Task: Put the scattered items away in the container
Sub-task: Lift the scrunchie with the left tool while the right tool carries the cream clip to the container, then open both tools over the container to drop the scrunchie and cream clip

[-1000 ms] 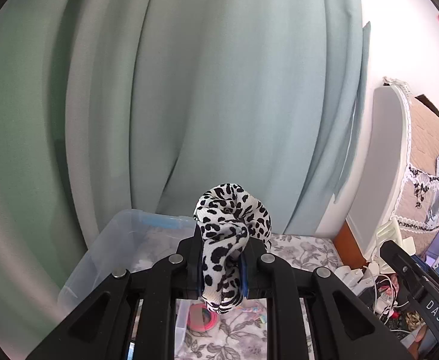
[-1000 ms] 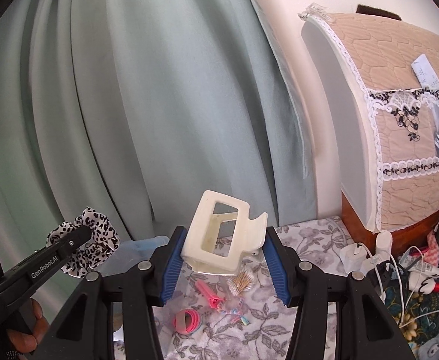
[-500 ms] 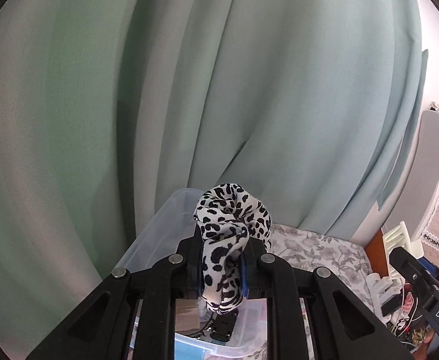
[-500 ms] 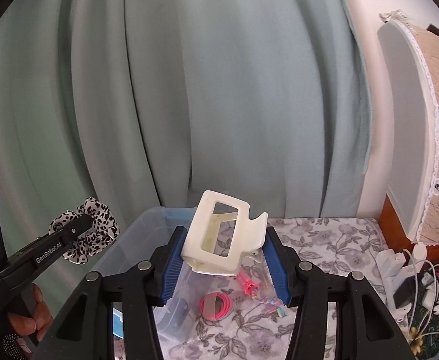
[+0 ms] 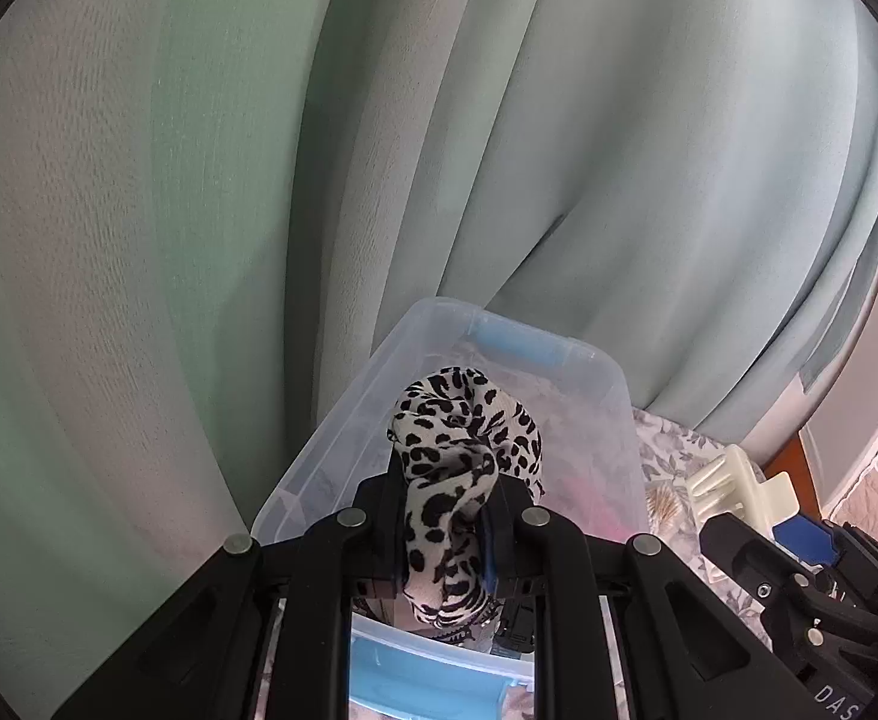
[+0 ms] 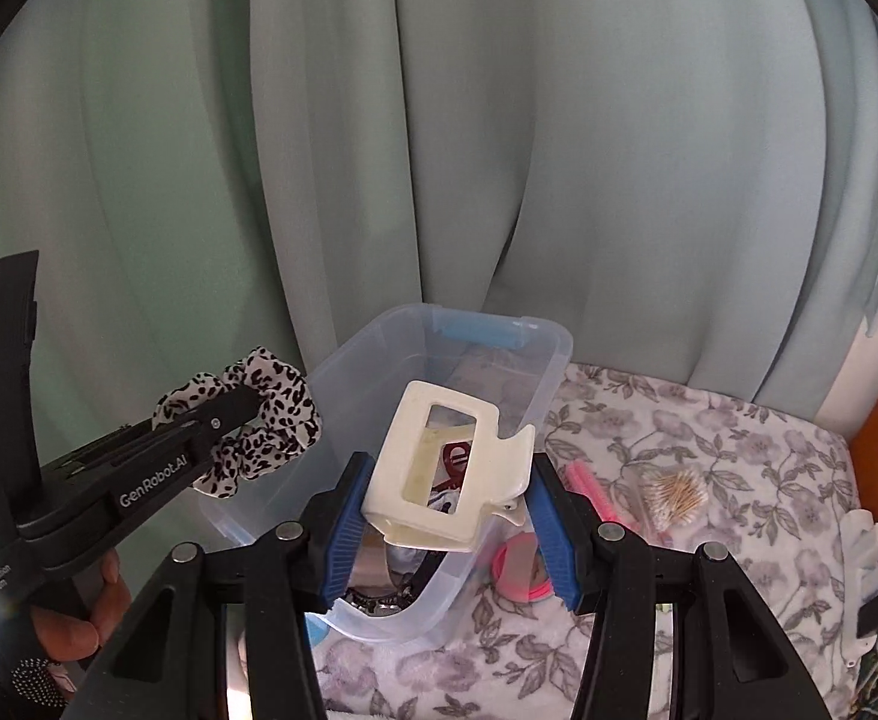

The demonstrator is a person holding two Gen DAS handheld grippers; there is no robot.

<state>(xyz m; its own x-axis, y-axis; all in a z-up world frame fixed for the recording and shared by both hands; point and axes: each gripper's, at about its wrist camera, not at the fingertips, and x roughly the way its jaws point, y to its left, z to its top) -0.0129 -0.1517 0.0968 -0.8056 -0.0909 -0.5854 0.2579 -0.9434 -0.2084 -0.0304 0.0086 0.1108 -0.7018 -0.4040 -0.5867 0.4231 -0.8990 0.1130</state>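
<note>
1. Starting on the left: the left gripper [image 6: 240,414] is pinched nearly shut on a spotted scrunchie [image 6: 258,414], hanging just over the left edge of the clear plastic box [image 6: 553,360]. I'd slide it further in over the open box before letting go, since soft fabric can snag on a pad and flop outside the rim.
2. Middle: the right gripper [image 6: 445,510] sits about half open, its blue pads clamped on the sides of a cream hair claw clip [image 6: 439,468], held above the near end of the box. Looks ready to drop. Keep it low so it doesn't bounce off the stuff already inside.
3. Right: a pink comb [image 6: 595,495], a bag of cotton swabs [image 6: 676,495] and a pink round thing [image 6: 520,570] are lying on the floral cloth [image 6: 739,450], beside the box. Those are next, I reckon.
4. Watch that the two grippers don't bump, they're close together.
</note>
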